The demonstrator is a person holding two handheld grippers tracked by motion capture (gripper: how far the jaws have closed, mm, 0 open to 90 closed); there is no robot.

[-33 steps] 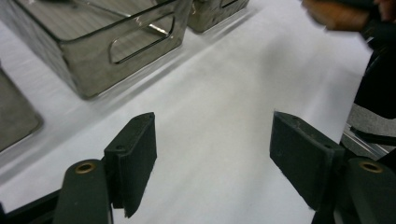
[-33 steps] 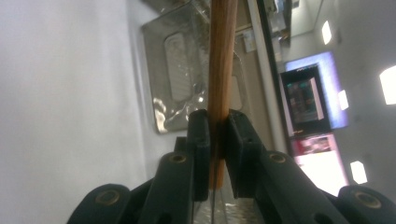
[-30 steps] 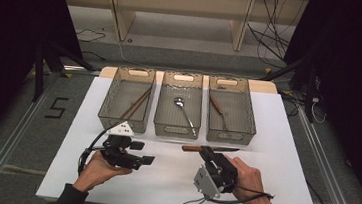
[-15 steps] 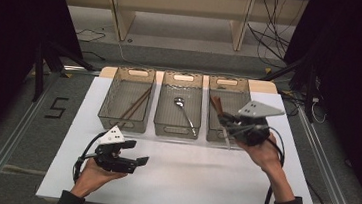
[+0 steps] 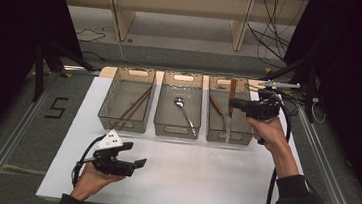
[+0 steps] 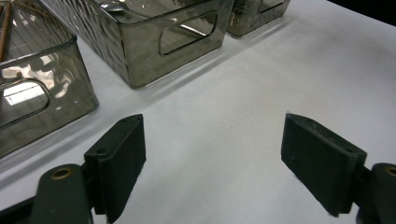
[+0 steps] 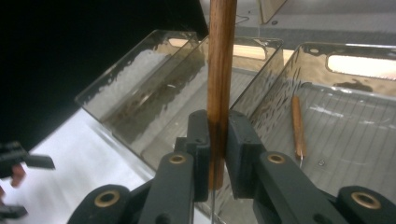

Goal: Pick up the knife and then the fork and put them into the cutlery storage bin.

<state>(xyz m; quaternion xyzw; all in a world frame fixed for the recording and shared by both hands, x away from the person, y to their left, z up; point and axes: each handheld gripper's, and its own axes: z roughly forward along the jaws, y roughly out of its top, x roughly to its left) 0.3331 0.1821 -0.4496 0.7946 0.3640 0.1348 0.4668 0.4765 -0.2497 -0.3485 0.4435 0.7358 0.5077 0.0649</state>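
White surface (image 5: 212, 175) carries three clear bins in row; right bin (image 5: 212, 130) already holds one wooden-handled knife (image 7: 297, 126). Right tool (image 5: 232, 105) hangs over right bin, jaws clamped on wooden handle of knife (image 7: 220, 70), blade pointing down. Good way, as judgement: lower until blade is inside walls, lay knife along bin beside other one, release low, no drop. Left tool (image 6: 212, 163) rests over bare surface, jaws just opened apart, nothing between.

Pale wooden shelving (image 5: 177, 11) stands beyond the table on grey floor (image 5: 188, 57), darkness either side.
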